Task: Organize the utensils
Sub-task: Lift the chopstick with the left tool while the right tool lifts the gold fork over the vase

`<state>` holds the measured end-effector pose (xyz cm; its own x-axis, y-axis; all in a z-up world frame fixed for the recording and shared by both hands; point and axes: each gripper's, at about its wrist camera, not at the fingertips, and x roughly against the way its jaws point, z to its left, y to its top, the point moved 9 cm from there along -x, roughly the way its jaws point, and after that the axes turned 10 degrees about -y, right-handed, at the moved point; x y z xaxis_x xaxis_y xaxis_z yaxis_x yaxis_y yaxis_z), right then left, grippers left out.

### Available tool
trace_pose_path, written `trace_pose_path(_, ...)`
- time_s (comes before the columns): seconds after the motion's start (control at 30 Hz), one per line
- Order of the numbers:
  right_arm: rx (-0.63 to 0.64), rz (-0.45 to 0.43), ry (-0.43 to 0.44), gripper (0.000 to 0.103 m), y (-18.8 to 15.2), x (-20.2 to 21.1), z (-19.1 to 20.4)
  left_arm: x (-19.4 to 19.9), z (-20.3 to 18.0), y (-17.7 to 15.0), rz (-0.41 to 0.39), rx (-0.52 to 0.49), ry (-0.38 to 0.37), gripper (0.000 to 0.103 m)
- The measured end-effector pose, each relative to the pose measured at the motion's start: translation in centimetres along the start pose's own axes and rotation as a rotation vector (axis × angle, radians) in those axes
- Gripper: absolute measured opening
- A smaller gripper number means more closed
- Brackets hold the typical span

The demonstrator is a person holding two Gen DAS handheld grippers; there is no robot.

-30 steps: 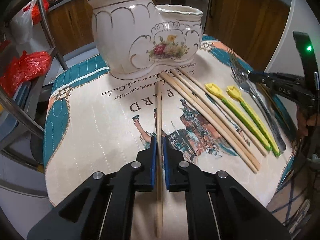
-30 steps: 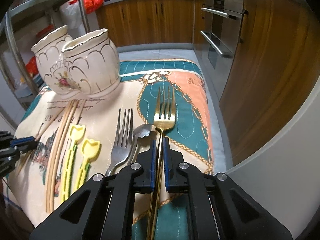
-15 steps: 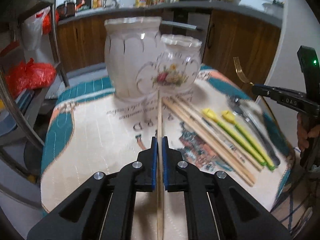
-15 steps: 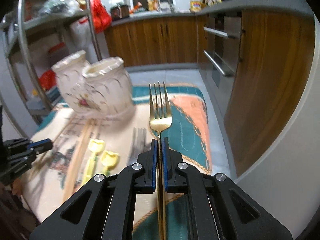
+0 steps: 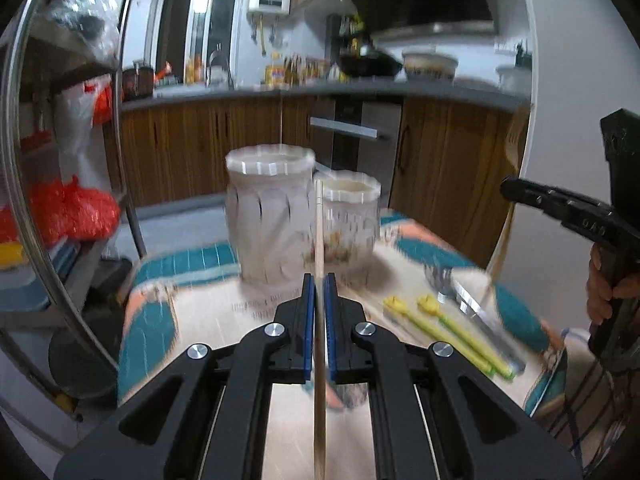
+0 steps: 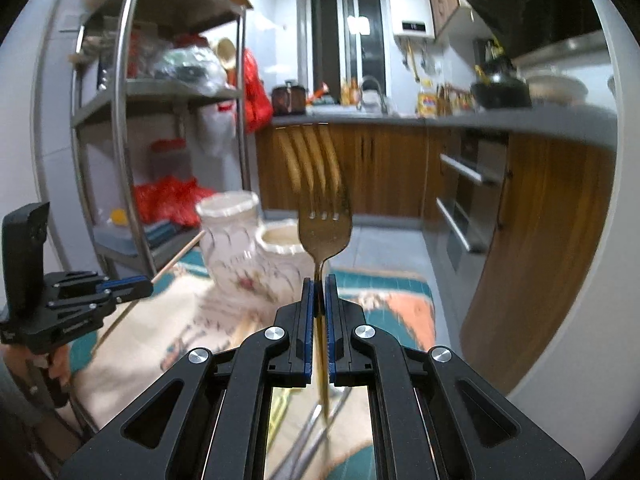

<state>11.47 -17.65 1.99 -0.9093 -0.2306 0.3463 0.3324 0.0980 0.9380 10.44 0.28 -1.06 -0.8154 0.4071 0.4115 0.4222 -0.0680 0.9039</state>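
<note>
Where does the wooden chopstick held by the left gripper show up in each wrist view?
Left wrist: the chopstick runs up the picture's middle, clamped in the left gripper.
Right wrist: it slants at the left edge, sticking out past the left gripper's blue pads toward the holder.
Shared landmark: the white double ceramic holder.
</note>
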Motion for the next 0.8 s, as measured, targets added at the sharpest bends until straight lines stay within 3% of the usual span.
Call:
trace_pose_path(0.23, -0.04, -0.121, 0.009, 0.006, 5.2, -1.2, 1.2, 0.9, -0.4, 5.7, -0.14, -0.056, 0.003, 0.005)
trace_pose_path(0.47, -0.118, -0.168, 0.039, 0.006, 9.1, -3.7, 1.2, -0.5, 0.6, 10.0, -0.199, -0.069, -0.002, 0.005)
trace_pose_path(0.8, -0.174, -0.242, 0.069, 0.006, 12.5, -6.3, 0.3, -2.9, 2.8, 16.1, -0.304, 0.005, -0.037, 0.005)
